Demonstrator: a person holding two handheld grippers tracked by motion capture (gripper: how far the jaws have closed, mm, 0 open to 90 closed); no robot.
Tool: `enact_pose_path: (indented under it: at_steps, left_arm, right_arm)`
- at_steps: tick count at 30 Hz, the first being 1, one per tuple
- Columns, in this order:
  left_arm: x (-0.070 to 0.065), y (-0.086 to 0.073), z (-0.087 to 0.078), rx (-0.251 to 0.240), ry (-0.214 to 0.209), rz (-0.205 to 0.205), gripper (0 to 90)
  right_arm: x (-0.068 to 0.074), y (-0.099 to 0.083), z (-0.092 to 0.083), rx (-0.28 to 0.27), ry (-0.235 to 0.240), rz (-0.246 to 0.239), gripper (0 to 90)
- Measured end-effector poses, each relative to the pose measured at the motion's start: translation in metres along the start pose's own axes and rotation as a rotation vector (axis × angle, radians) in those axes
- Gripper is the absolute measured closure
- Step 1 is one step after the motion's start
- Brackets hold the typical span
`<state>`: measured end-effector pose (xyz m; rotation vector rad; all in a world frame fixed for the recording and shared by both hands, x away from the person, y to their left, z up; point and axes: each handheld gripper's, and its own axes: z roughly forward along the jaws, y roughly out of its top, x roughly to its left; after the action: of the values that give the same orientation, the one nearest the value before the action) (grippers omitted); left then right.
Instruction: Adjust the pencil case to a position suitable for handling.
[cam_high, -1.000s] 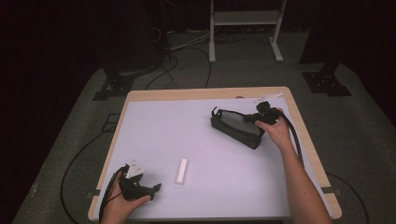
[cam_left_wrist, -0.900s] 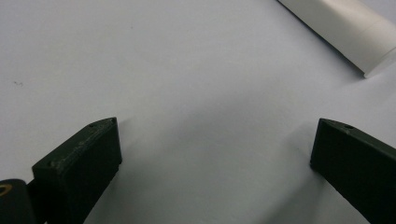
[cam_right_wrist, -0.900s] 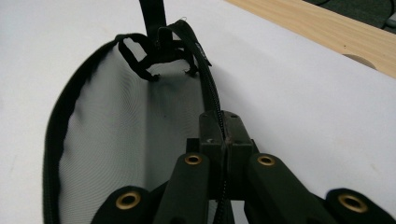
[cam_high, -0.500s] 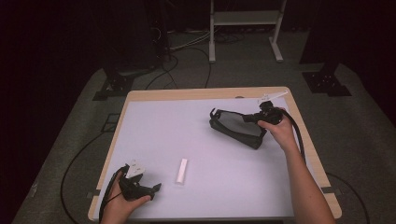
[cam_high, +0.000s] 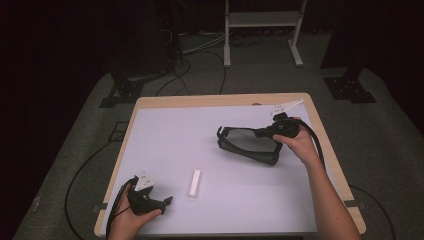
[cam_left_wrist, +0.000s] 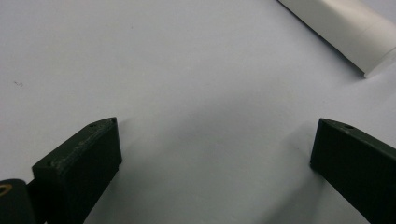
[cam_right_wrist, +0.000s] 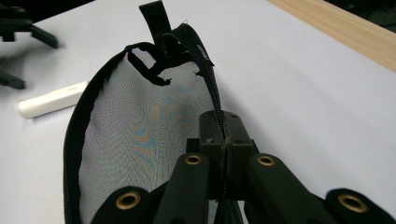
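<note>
1. On the white tabletop (cam_high: 165, 135), toward its far right, lies a black mesh zip pouch (cam_high: 247, 145) with its mouth gaping open.
2. Your right claw (cam_right_wrist: 224, 140) is pinched tight on the pouch's zipper edge, at the end nearest your right hand. The right gripper view shows the zipper tape running straight between the closed pads, with the see-through mesh wall bowed out to the left.
3. Your left claw (cam_left_wrist: 212, 149) rests at the near left corner of the tabletop. Its jaws stand wide apart over bare surface, holding nothing.
4. A small white cylinder (cam_high: 194, 182), perhaps a glue stick or tube, lies flat near the front middle, just right of your left claw and well apart from the pouch.
5. Judging from this, the cylinder is meant to go into the pouch, and your right claw is holding the mouth up to receive it.
6. Risks from here:
   - The grip is on a thin strip of tape; a sharp tug could pull it free and let the mouth collapse.
   - The pouch is soft and unanchored, so pushing the cylinder in could slide it away.
   - The cylinder is round and may roll or squirt out if your left claw closes off-centre.
</note>
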<state>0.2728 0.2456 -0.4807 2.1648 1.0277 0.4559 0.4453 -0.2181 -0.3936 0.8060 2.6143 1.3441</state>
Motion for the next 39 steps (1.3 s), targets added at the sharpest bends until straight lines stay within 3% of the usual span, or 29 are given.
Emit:
enact_pose_path:
  at_steps: [14,39]
  left_arm:
    - [0.000,0.000,0.000,0.000,0.000,-0.001,1.1]
    - [0.000,0.000,0.000,0.001,0.001,-0.002,1.1]
  right_arm:
    - [0.028,0.004,-0.001,0.006,0.091,-0.070,88.1]
    - [0.057,-0.014,0.008,0.055,0.188,-0.109,88.1]
